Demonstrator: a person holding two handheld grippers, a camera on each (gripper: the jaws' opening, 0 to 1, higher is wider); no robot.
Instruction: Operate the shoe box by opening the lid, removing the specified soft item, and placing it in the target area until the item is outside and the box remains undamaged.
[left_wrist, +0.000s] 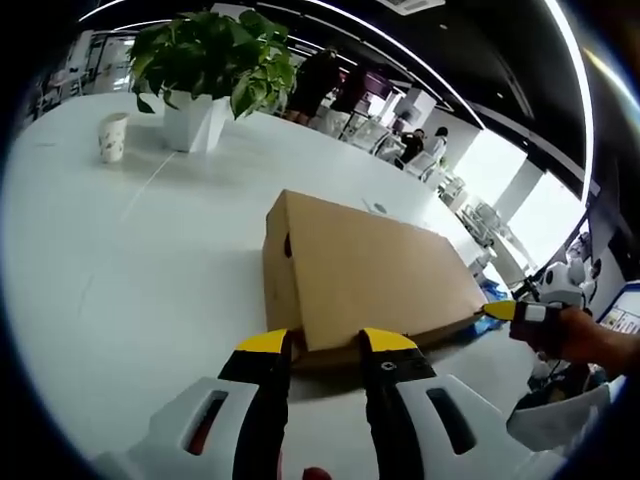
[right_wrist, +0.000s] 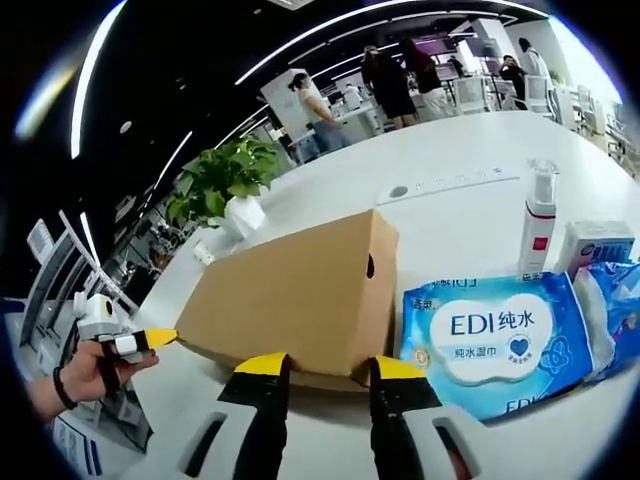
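My left gripper (left_wrist: 326, 345) has its yellow-tipped fingers spread apart at one end of the closed plain brown cardboard shoe box (left_wrist: 365, 270), seemingly at the lid's lower edge; my right gripper (right_wrist: 325, 368) sits likewise spread at the opposite end, gripping nothing, so I judge both are set to lift the lid evenly. The box lies on the white bench (left_wrist: 120, 260). Just beside it lies a blue wet-wipes pack (right_wrist: 495, 340), with a spray bottle (right_wrist: 538, 215) behind; a potted plant (left_wrist: 205, 70) and paper cup (left_wrist: 112, 136) stand well apart.

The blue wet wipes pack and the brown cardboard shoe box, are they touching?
Cannot tell. In the right gripper view the blue wet wipes pack lies right beside the brown cardboard shoe box, but the right gripper's finger hides their meeting edge.
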